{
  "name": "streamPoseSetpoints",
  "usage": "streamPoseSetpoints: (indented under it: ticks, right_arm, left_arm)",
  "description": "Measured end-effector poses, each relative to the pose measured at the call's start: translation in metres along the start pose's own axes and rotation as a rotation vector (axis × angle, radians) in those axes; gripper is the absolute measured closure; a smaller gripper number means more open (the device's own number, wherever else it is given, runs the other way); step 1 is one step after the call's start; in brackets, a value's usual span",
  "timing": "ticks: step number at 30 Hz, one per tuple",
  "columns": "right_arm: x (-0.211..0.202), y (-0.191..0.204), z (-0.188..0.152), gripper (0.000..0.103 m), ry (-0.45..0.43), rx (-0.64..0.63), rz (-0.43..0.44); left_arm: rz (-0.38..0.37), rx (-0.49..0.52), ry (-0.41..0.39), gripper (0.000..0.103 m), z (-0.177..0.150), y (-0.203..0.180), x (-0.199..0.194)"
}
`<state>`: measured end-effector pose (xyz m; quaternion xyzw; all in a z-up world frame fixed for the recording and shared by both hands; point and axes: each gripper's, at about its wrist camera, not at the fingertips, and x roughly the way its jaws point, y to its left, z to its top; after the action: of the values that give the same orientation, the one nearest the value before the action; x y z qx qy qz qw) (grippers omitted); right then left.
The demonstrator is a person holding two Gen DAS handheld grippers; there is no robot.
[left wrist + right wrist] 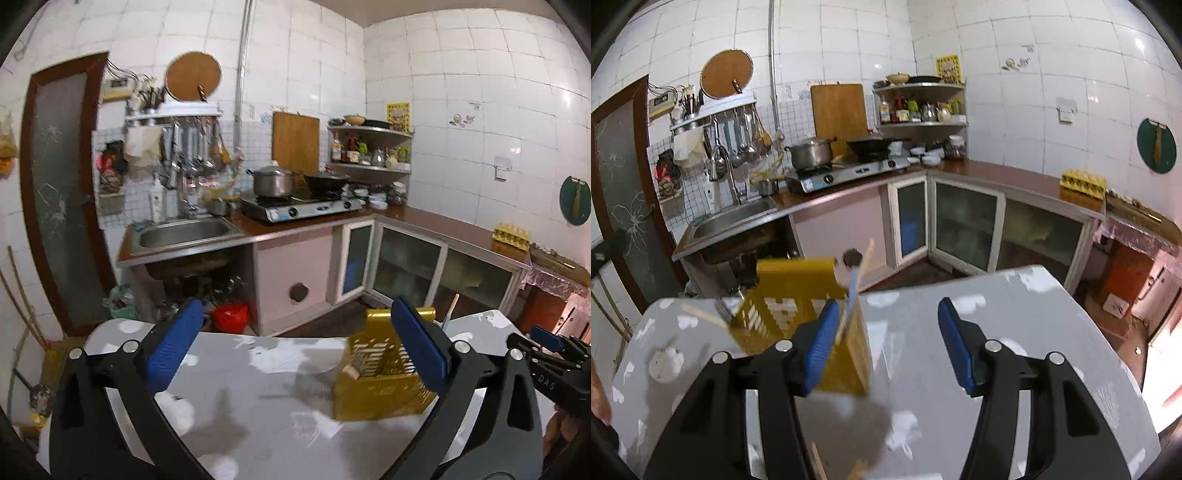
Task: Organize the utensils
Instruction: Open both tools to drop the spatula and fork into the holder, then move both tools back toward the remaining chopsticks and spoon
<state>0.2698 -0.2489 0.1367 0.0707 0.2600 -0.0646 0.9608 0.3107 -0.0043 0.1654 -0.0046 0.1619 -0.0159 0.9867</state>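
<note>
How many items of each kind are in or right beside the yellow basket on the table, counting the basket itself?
Yellow basket: 1
Blue-handled utensil standing in it: 1
Wooden chopstick standing in it: 1
Fork lying at its left: 1
Wooden stick lying by the fork: 1
Total: 5. The picture is blurred, and the basket's inside is hidden.

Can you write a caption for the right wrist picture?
Open right gripper above a grey table, beside a yellow utensil holder.

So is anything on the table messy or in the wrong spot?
Yes. A fork and a wooden stick lie loose on the table beside the yellow holder, not inside it. More sticks lie at the near edge. Both grippers are open, holding nothing.
</note>
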Motion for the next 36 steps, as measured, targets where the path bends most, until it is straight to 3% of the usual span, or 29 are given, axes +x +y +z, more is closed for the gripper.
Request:
streamPoseSetpoints:
  ticks: [7,17,27,36]
  right_arm:
    - [-0.009,-0.005,-0.054,0.045,0.079,-0.003,-0.011]
    - [0.009,0.005,-0.121,0.045,0.199,-0.012,0.0]
    - [0.026,0.029,-0.141,0.045,0.246,-0.063,0.032]
    - [0.053,0.062,-0.146,0.045,0.33,-0.16,0.054]
  left_arm:
    - [0.022,0.02,0.093,0.005,-0.039,0.022,-0.023]
    - [0.026,0.017,0.315,0.005,-0.128,0.038,0.004]
    - [0.042,0.037,0.473,0.005,-0.182,0.047,0.035]
    - [0.133,0.016,0.489,0.005,-0.183,0.089,0.047]
